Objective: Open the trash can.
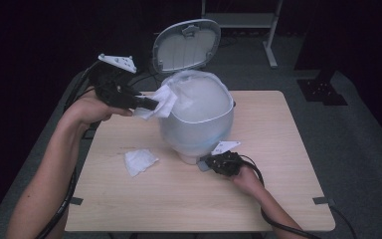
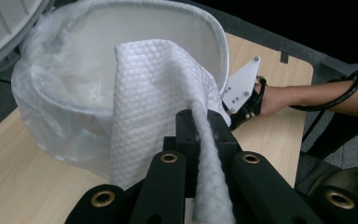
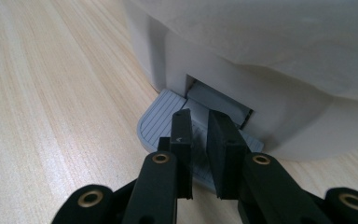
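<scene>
2 grippers are busy at once, and that is where the risk sits. The left gripper (image 1: pixel 148 103) is clenched on a white paper towel (image 2: pixel 161 100), carrying it at the rim of the white pedal bin (image 1: pixel 196 132), whose lid (image 1: pixel 186 46) stands tipped open behind. The towel hangs beside the opening, touching the clear bag liner (image 2: pixel 51 102) on the near side, not yet over the hollow. The right gripper (image 3: pixel 199 140) has its jaws drawn close together with nothing between them, and its tips are pressing down on the grey foot pedal (image 3: pixel 161 123) at the bin's base.

If that press eases or the tips slide off the ribbed pedal, I would expect the lid to drop onto the towel or the left gripper. The bin looks light, so a sideways push from the pedal hand could also skid it across the wooden table (image 1: pixel 278 174). Letting go too soon would send the towel down the outside of the liner, since much of it drapes outside the rim. The loose liner could snag on the jaws as they pull out. 1 more crumpled towel (image 1: pixel 140 161) lies on the table just in front of the bin, waiting.
</scene>
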{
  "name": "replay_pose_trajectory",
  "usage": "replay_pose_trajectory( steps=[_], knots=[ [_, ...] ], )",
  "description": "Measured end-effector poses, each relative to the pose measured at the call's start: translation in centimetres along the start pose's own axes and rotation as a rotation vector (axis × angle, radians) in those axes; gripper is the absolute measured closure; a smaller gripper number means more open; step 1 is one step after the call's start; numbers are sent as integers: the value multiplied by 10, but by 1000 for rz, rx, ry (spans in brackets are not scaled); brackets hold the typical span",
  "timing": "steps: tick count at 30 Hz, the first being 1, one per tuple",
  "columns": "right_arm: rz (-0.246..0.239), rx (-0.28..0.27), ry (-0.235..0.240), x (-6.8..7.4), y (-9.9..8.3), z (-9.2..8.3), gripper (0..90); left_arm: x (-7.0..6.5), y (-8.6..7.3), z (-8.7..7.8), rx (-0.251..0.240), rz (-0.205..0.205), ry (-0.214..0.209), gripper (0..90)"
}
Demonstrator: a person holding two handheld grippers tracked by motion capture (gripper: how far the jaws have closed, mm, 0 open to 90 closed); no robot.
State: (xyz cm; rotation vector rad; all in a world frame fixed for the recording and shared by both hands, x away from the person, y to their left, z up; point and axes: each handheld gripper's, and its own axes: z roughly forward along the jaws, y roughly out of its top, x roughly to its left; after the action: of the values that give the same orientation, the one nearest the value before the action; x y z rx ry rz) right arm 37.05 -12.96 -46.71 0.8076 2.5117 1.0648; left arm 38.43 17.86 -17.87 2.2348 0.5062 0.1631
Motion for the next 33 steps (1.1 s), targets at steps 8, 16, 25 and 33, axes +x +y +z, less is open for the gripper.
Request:
replay_pose_trajectory(
  steps=[8, 16, 25, 33],
  knots=[
    [6, -6, 2, -1, -1, 0, 802, -2, 20, 10, 9, 25, -9, 861],
    [8, -9, 8, -2, 0, 1, 805, 1, 27, 16, 16, 16, 0, 860],
    [3, -16, 8, -2, -1, 1, 806, 1, 39, 30, 29, 21, -10, 860],
    [2, -16, 9, -2, -1, 1, 805, 2, 48, 41, 45, 27, 1, 856]
  ],
)
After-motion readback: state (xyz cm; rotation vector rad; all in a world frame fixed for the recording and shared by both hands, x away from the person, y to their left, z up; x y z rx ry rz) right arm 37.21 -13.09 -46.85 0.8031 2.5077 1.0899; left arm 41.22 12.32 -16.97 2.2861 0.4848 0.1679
